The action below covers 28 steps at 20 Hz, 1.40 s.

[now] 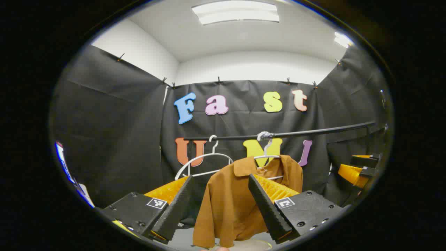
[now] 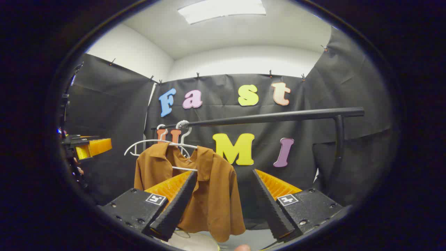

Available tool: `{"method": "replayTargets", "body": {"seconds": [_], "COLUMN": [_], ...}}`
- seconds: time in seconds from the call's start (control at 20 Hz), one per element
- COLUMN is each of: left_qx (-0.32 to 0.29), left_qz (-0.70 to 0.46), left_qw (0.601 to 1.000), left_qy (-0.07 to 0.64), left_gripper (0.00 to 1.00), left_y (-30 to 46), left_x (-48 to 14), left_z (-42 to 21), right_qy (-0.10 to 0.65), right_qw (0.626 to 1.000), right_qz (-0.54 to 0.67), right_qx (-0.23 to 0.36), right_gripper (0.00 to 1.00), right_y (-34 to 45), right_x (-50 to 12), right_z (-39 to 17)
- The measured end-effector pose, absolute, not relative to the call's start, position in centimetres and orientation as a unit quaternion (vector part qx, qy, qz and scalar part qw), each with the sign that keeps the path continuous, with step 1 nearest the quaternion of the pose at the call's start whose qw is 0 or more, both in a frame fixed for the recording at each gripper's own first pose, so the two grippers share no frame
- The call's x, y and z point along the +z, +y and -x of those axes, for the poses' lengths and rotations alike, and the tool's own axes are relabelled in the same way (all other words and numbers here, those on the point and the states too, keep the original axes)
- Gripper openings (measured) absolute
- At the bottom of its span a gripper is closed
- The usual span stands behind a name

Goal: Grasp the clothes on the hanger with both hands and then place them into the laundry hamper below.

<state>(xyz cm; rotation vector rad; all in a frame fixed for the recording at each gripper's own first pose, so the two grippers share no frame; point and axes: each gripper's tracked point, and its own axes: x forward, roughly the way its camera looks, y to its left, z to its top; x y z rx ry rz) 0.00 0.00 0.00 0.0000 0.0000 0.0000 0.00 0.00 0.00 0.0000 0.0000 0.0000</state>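
While the left gripper (image 1: 220, 200) sits at the bottom centre of the left gripper view, its two black fingers (image 1: 174, 209) are spread wide with nothing between them. Beyond the gap, in the lower centre of the frame, hangs the brown shirt (image 1: 230, 202) on a white hanger (image 1: 266, 153), hooked over the black rail (image 1: 313, 131) that crosses the middle of the frame. An empty white hanger (image 1: 204, 162) hangs from the rail to the left of the shirt. At the right edge of the frame the right gripper (image 1: 362, 166) shows, orange and black, apart from the shirt. A pale round rim (image 1: 251, 245) lies at the bottom edge under the shirt; what it is cannot be told.

Across in the right gripper view, the right gripper (image 2: 223, 200) at the bottom centre also has its fingers (image 2: 176, 207) spread apart and empty. The brown shirt (image 2: 209, 198) hangs left of centre, its right half seen just behind the left-hand finger. The black rail (image 2: 271, 116) runs across the middle to a post at the right. At the left edge the left gripper (image 2: 87, 146) shows, well apart from the shirt.
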Motion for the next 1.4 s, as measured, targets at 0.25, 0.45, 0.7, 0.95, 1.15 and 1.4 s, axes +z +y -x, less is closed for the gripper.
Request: {"method": "replayTargets", "body": {"seconds": [0.25, 0.45, 0.7, 0.95, 1.15, 1.4], "left_qx": [-0.021, -0.028, -0.023, -0.015, -0.006, 0.024], "left_qz": [-0.002, -0.002, 0.011, 0.006, -0.007, -0.025], "left_qw": [1.0, 0.999, 0.999, 0.999, 0.998, 0.997], "left_qy": [0.006, 0.018, 0.036, 0.05, 0.064, 0.072], "left_gripper": [1.0, 1.0, 1.0, 1.0, 0.97, 0.96], "left_y": [-1.7, -2.7, -4.1, -5.9, -7.3, -7.4], "left_x": [-0.7, -1.5, -2.6, -4.4, -6.6, -10.1], "left_z": [-0.6, -1.0, -1.2, -1.6, -2.2, -3.2], "right_qy": [0.009, 0.019, 0.031, 0.046, 0.053, 0.075], "right_qw": [1.0, 1.0, 0.999, 0.997, 0.996, 0.993], "right_qz": [-0.003, -0.01, -0.027, -0.043, -0.049, -0.054], "right_qx": [0.006, 0.01, 0.031, 0.046, 0.057, 0.07], "right_gripper": [1.0, 1.0, 1.0, 1.0, 1.0, 1.0], "right_y": [0.7, 1.3, 2.3, 2.5, 1.9, 1.2], "right_x": [-1.2, -2.1, -3.3, -5.1, -6.3, -8.7], "right_z": [-1.5, -2.6, -3.9, -5.1, -5.7, -6.3]}}
